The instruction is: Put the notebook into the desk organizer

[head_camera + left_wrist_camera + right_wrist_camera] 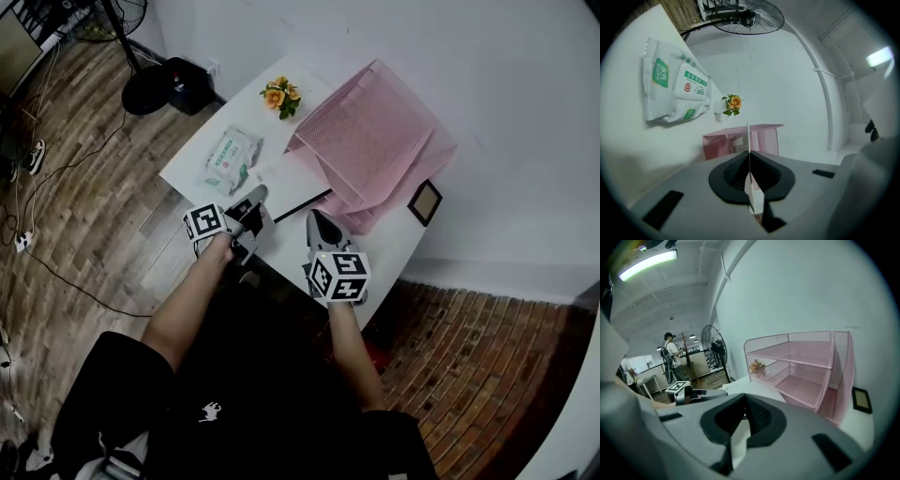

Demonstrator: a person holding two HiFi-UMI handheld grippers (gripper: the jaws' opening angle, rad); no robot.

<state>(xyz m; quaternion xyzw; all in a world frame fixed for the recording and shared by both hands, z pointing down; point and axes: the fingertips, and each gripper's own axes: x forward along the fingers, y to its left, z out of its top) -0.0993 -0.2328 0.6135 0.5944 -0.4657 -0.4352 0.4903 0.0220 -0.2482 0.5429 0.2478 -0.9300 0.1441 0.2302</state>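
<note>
Notebook [292,180], seven-o'clock corner pinched in left tool [255,198], apparently for lifting to desk organizer [370,141] at two o'clock; right tool [315,219] closed, empty

The head view looks steeply down from above the person, well off the white table [190,167], and takes in its whole top, the floor and both arms. The left gripper view rides on the left gripper [253,199], close to the tabletop and rolled sideways (the table stands like a wall at its left). It faces along its jaws toward the pink organizer [761,138]. The right gripper view sits upright on the right gripper [315,219], nearer the organizer and facing its open shelves. All three views share the organizer and the flowers [280,96]. The head and left gripper views also share the wipes pack [228,157].
</note>
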